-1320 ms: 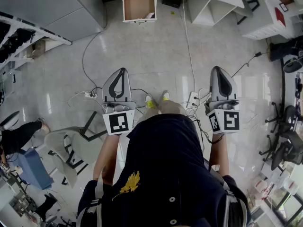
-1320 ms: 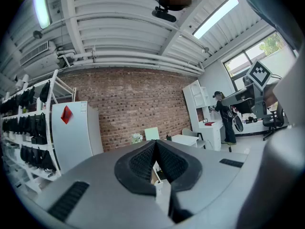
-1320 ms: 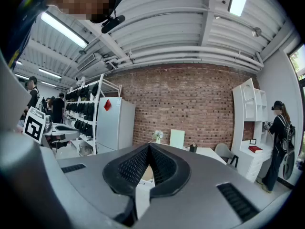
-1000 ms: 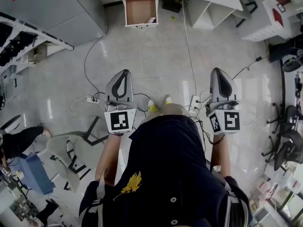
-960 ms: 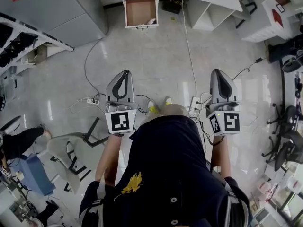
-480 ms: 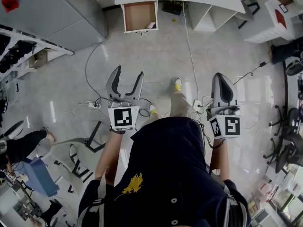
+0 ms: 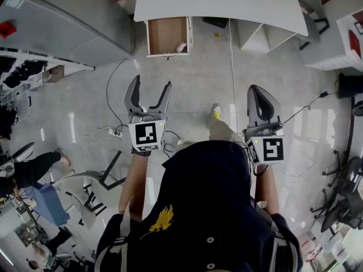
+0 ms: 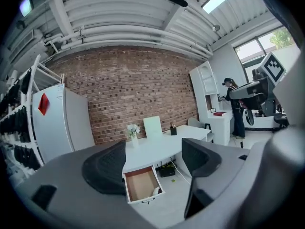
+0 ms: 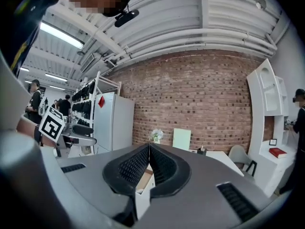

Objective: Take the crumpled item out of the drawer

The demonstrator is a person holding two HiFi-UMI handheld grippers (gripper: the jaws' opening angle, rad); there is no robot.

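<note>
An open wooden-bottomed drawer (image 7: 166, 35) sticks out from under the white desk (image 7: 221, 1), far ahead across the floor. A small white crumpled item (image 7: 181, 47) lies in the drawer's front right corner, and shows as the crumpled item (image 8: 155, 191) in the left gripper view. My left gripper (image 7: 148, 92) is held in the air well short of the drawer, its jaws opening wide with nothing between them. The drawer (image 8: 142, 184) appears between its pads. My right gripper (image 7: 258, 97) is level with it to the right, jaws shut on nothing.
A grey cabinet (image 7: 62, 24) stands left of the desk, with racks beside it. Cables and a power strip (image 7: 115, 132) lie on the tiled floor. A chair (image 7: 85, 180) and a seated person (image 7: 34, 168) are at the left; white shelves (image 7: 334, 44) and office chairs at the right.
The left gripper's jaws went from shut to wide open. The person has stepped forward, so the desk and drawer are nearer. The right gripper stays shut.
</note>
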